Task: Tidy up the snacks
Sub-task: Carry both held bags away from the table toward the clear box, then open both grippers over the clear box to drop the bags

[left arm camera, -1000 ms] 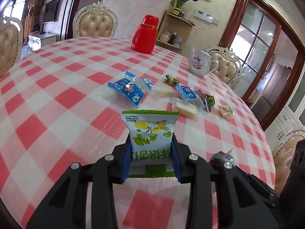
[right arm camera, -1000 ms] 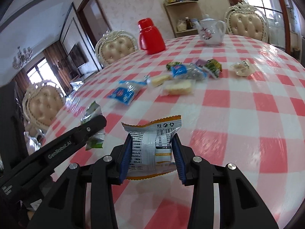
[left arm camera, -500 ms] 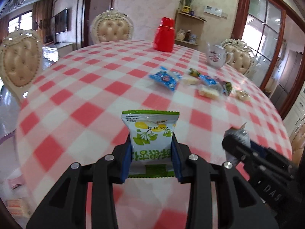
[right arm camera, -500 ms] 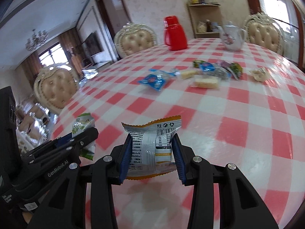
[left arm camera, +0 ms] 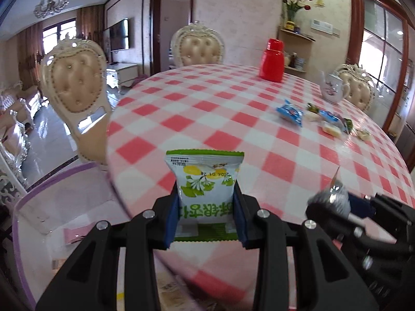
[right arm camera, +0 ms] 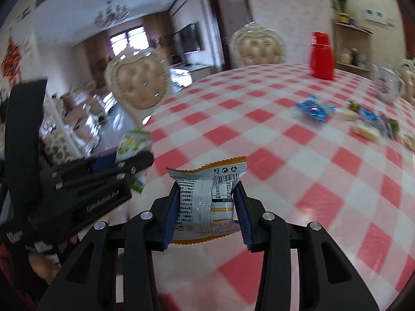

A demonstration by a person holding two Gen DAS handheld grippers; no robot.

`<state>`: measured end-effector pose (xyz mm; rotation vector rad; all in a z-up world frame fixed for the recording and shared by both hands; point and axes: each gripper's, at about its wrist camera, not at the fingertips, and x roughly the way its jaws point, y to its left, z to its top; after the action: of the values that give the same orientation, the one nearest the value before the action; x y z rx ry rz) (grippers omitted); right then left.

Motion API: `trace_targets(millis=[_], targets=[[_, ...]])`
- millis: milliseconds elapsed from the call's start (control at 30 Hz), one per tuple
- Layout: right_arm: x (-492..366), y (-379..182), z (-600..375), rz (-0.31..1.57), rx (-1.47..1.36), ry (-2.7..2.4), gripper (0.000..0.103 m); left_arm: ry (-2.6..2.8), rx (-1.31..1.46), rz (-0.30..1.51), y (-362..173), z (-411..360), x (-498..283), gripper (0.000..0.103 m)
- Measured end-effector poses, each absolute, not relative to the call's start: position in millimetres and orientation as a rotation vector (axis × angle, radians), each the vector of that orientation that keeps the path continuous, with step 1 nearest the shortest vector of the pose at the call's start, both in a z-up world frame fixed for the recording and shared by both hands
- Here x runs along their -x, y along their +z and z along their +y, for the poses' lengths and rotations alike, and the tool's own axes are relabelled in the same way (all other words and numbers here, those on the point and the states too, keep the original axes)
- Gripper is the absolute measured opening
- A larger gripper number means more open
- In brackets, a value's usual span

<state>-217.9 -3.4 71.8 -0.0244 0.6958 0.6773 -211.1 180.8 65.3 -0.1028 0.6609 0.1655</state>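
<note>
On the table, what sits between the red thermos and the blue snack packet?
Nothing: in the left wrist view only bare checked tablecloth lies between the red thermos and the blue snack packet. The right wrist view agrees, though blurred.

Both grippers (left arm camera: 206,207) now past table edge (left arm camera: 114,160)

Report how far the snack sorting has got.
Done: nothing visibly sorted; what already lies in the purple-rimmed bin beside the table is unclear. In hand: left gripper clamps a green-and-white packet, right gripper an orange-edged packet. Left: the loose snacks across the checked tablecloth.
</note>
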Motion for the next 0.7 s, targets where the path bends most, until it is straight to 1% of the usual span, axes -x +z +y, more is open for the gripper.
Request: trace_targets(millis=[167,533,633,700], targets=[[234.2,66.0,36.8,0.728,0.082,0.769,0.04,0.219,0.08,0.679,61.7,212.1,229.1,0.037],[289.8,50.1,137.7,0.746,0.311,1.002,0.04,0.419,0.158,0.789,30.1,325.7,265.0,0.037],[297.4,42.3,153.2,0.762,0.348,1.04,0.04,0.448,0.165,0.798,26.9,339.5,267.1,0.037],[302.0,37.1,162.1,0.781,0.36,1.067,0.042,0.46,0.169,0.813,23.7,343.5,267.0,0.037]])
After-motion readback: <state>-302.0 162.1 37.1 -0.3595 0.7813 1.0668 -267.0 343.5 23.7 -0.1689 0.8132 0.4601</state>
